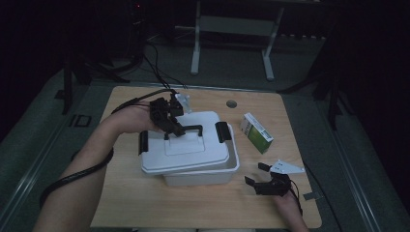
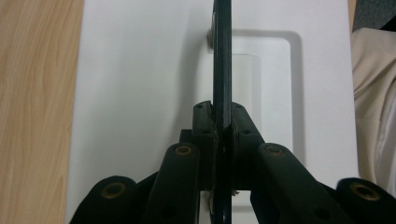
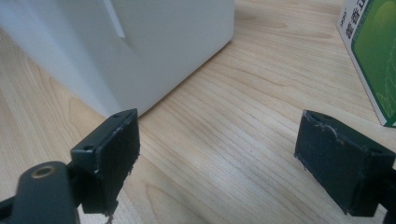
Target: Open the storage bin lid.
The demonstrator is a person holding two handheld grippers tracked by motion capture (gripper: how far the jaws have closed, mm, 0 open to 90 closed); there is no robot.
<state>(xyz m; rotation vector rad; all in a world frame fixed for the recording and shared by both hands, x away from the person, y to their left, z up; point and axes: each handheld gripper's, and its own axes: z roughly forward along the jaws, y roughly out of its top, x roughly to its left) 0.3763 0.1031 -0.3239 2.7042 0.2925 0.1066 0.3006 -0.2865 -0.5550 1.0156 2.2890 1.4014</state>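
Gripping the black handle (image 2: pixel 222 60) of the white lid (image 1: pixel 183 145), the left hand-held gripper (image 1: pixel 169 121) is clenched tight, its own view showing the bar pinched edge-on. From above, that lid sits askew on the white box (image 1: pixel 212 175) mid-bench (image 1: pixel 145 203). The right hand-held gripper (image 3: pixel 217 158) rests released, jaws wide, near the green carton (image 3: pixel 373 51).

Green box (image 3: pixel 373 56) cut off at right edge, print unreadable; lid (image 1: pixel 186 145) hides the bin's (image 1: pixel 212 175) inside.
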